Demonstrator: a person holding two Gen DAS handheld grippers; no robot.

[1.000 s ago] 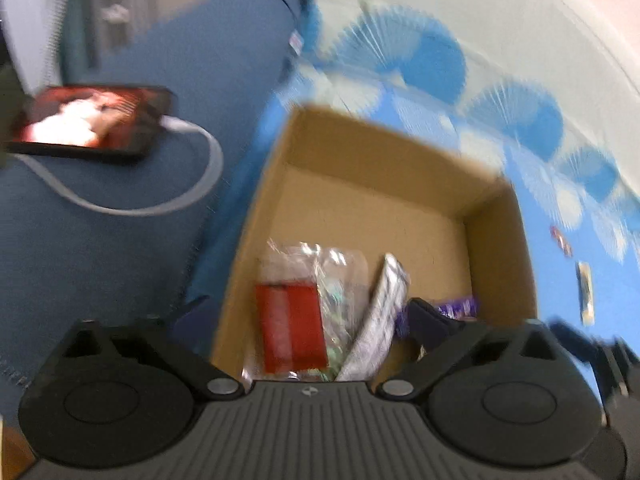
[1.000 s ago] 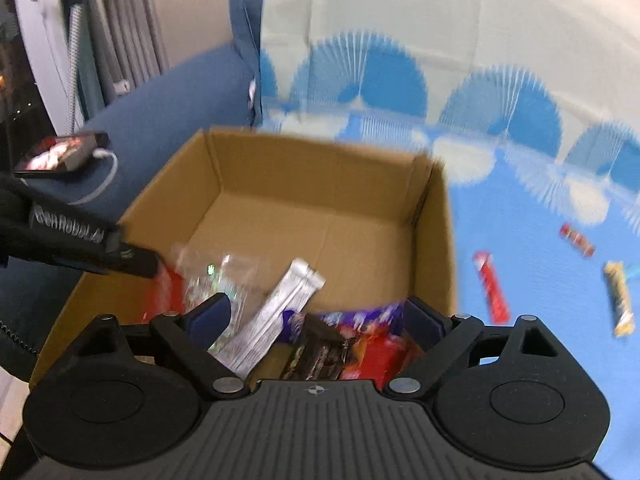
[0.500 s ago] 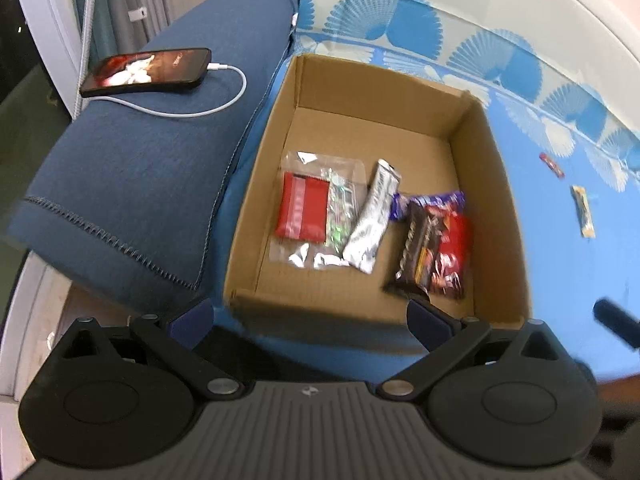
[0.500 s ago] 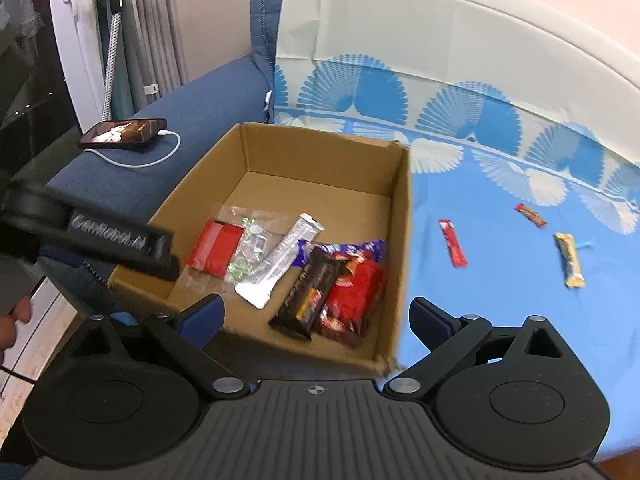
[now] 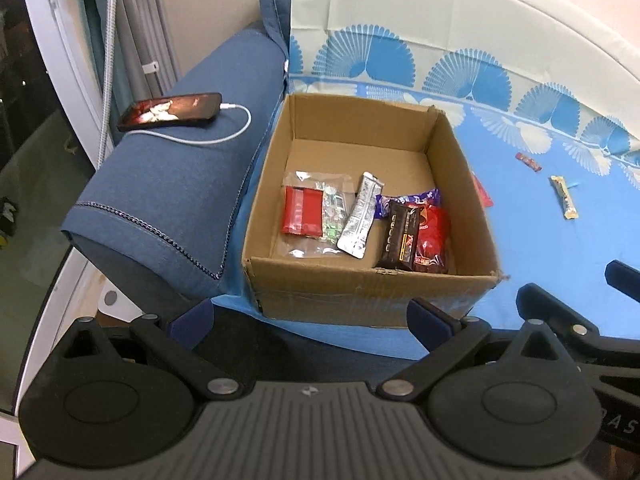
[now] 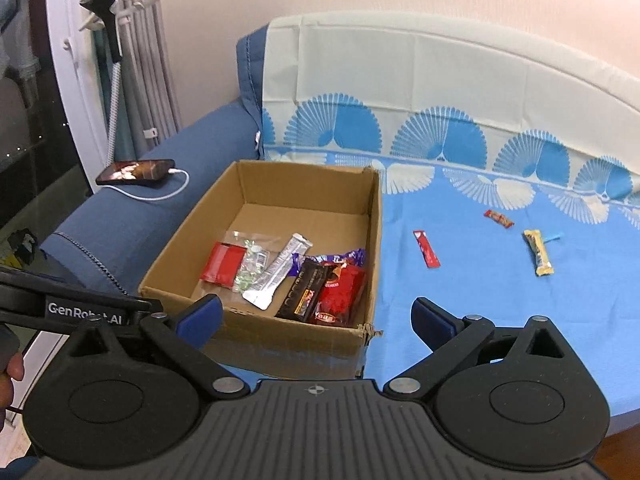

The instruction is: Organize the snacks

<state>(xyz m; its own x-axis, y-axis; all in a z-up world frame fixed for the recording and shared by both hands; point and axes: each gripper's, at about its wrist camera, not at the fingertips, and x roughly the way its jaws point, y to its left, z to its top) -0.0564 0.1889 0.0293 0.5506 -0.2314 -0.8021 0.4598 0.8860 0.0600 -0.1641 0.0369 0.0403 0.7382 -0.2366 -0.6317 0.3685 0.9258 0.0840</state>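
- Looking down over both claws at a cardboard box [image 6: 280, 240] that sits on a blue fan-patterned cover [image 6: 460, 320] spread over a sofa seat, the box pushed up against the blue armrest [image 5: 168, 184].
- The left claw [image 5: 310, 318] is spread wide with nothing between its blue pads; it hangs in front of the box's near wall.
- The right claw [image 6: 316, 316] is also wide apart and empty, its pads clear of everything, hovering at the box's near right corner.
- Inside the box lie several snacks: a red packet [image 6: 222, 266] under clear wrap, a silver stick [image 6: 278, 276], a dark brown bar [image 6: 302, 294] and a red bag [image 6: 340, 294] beside it.
- Three snacks are not yet boxed, all on the cover to the right of the box: a red stick [image 6: 426, 248] nearest the box wall, a small red wrapper [image 6: 499, 218] farther back, and a yellow bar [image 6: 539, 252] farther right.
- The relation that matters: the loose snacks lie ahead and to the right of the right claw, so the right hand is judged the nearer one; the left claw has the box between it and them.
- The red stick's long axis runs roughly away from the camera, leaning slightly to the right, so the claw would likely need to close across its narrow width.
- A phone [image 6: 136, 172] on a white cable rests on the armrest, apart from the task.
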